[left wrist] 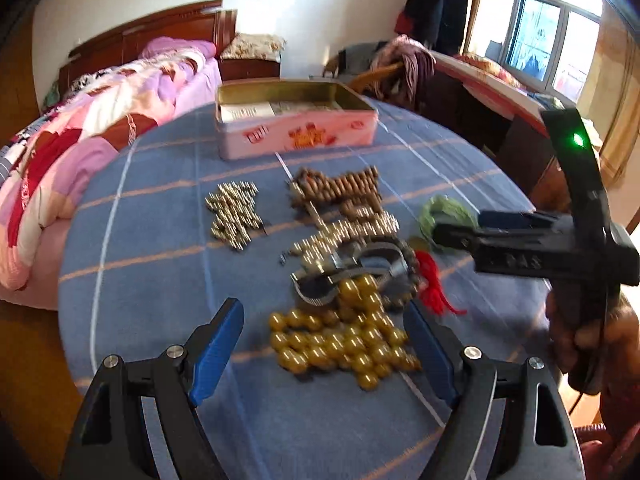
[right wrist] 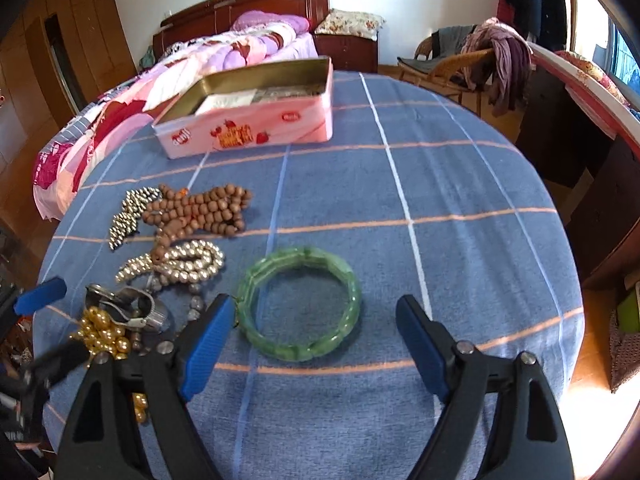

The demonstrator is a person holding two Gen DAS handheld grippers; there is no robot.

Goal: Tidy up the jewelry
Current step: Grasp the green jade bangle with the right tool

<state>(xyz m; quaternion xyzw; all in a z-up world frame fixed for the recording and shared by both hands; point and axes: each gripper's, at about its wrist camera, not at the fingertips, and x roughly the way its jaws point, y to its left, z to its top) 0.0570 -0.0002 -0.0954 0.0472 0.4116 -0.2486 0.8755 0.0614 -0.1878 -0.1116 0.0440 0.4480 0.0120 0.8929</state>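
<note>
Jewelry lies on a blue checked tablecloth [right wrist: 440, 184]. My left gripper [left wrist: 324, 320] stands open above a string of gold beads [left wrist: 340, 340], whose pile lies between the blue fingers. Behind it are a metal watch [left wrist: 352, 272], silver beads [left wrist: 234, 214], brown wooden beads [left wrist: 340, 192] and a red tassel [left wrist: 434, 288]. My right gripper [right wrist: 316, 316] is open around a green bangle [right wrist: 300, 304] without touching it. The same bangle [left wrist: 446, 216] shows in the left wrist view under the right gripper's body. An open pink tin [right wrist: 248, 112] stands at the back.
The round table ends close to a bed with a pink quilt [left wrist: 80, 160] on the left. A wicker chair with clothes [right wrist: 480, 64] and a desk [right wrist: 580, 120] stand at the back right. A hand [left wrist: 584, 336] holds the right gripper's handle.
</note>
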